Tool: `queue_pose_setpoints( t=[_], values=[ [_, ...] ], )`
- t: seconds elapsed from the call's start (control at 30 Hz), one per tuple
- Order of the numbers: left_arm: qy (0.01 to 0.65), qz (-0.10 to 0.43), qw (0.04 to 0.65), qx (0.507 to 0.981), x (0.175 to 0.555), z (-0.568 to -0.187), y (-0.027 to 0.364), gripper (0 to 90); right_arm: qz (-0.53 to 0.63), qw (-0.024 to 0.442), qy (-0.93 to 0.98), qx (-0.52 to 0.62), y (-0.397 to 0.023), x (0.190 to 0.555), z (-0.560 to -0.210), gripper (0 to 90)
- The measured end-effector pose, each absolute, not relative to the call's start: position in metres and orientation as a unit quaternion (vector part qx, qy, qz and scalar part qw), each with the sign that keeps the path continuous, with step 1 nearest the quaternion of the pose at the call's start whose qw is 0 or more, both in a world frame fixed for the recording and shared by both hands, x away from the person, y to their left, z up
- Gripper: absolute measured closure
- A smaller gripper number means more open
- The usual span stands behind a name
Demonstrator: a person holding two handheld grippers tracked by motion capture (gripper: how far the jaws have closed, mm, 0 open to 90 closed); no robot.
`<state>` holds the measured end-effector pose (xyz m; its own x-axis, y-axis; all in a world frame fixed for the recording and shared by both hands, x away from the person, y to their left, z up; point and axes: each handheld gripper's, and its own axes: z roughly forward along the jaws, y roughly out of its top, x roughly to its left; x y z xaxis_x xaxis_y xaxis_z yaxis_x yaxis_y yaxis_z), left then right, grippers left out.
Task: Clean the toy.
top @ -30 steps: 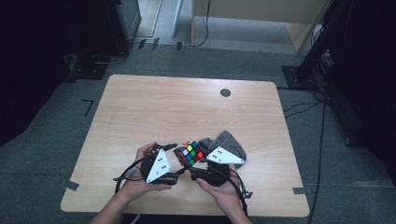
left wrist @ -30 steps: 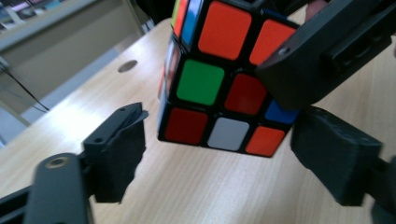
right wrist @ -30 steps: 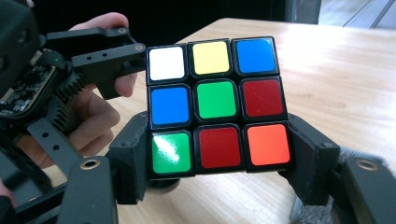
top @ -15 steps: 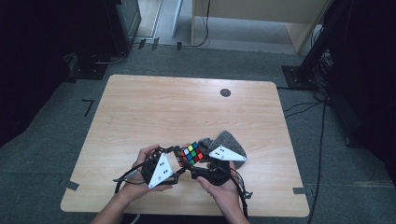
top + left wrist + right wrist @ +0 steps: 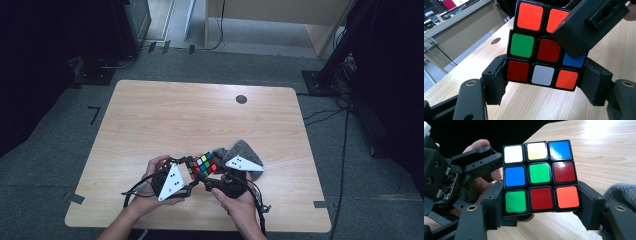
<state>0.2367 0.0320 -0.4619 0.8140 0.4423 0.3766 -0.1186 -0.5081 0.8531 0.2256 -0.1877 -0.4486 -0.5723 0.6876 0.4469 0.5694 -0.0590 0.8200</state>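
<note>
The puzzle cube (image 5: 201, 165) is held up off the table (image 5: 165, 115), near its front edge and between the person's two hands, just in front of a grey knitted cloth (image 5: 240, 151) that lies on the wood to the right of it. It seems to be carried from both sides so that one layer can be turned against the rest: each gripper takes a different layer, which is what a twist would call for. In the left gripper view the left gripper (image 5: 543, 86) has its two black jaws on either side of the cube's bottom row, the row of red, white and orange squares, and the pads lie against the black edges of that row; these jaws have just been closing, with the cube between them, and they now clamp it at about the cube's width. In the right gripper view the right gripper (image 5: 541, 203) grips the lowest row there, green, red and orange, in the same way, its pads pressed to both sides and its jaws set at the cube's width. One jaw of the right gripper crosses the upper right corner of the face in the left gripper view, so the two grips stand at an angle to each other.
</note>
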Motion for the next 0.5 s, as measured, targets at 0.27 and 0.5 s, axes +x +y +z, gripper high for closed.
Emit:
queue_pose_setpoints(
  t=[0.27, 0.5],
  values=[
    [0.114, 0.286, 0.494, 0.813, 0.238, -0.459, 0.037, 33.5, 0.583, 0.072, 0.680, 0.438, -0.190, 0.226, -0.446, 30.6],
    [0.188, 0.256, 0.509, 0.800, 0.258, -0.458, 0.059, 33.6, 0.577, 0.139, 0.673, 0.440, -0.214, 0.230, -0.433, 28.5]
  ],
)
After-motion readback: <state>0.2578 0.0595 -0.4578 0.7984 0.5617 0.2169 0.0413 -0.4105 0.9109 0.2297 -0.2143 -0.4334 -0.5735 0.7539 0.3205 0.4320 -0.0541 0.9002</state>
